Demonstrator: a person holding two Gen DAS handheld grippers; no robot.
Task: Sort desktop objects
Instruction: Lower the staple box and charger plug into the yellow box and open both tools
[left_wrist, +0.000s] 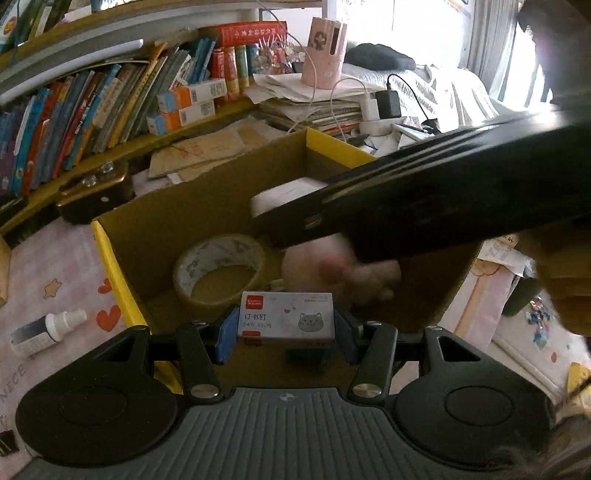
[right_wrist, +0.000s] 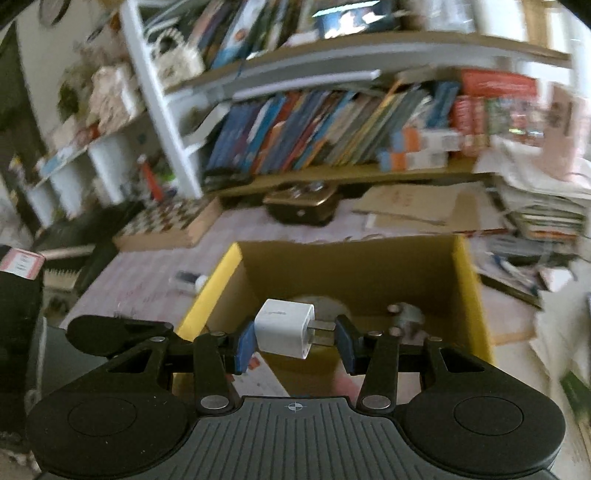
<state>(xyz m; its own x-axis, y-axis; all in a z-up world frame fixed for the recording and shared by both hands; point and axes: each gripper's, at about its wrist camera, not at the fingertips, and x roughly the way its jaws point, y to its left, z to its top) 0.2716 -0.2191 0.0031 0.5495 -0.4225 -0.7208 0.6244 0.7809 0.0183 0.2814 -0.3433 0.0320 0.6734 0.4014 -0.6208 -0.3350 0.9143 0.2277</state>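
My left gripper (left_wrist: 286, 326) is shut on a small staple box (left_wrist: 286, 315) with a cat drawing, held over the near edge of an open cardboard box (left_wrist: 110, 254) with yellow flaps. Inside the box lie a roll of clear tape (left_wrist: 219, 267) and a pink plush toy (left_wrist: 332, 269). My right gripper (right_wrist: 293, 338) is shut on a white charger plug (right_wrist: 284, 328), held above the same box (right_wrist: 218, 280). In the left wrist view the right gripper's black body (left_wrist: 443, 195) crosses over the box with the plug (left_wrist: 284, 197) showing.
A small white bottle (left_wrist: 48, 330) lies on the pink desk mat left of the box. A dark case (left_wrist: 96, 192) and flat cardboard (left_wrist: 207, 151) lie behind it. Books fill the shelf (left_wrist: 92, 110). Paper stacks, a pink holder (left_wrist: 325, 51) and chargers stand at the back right.
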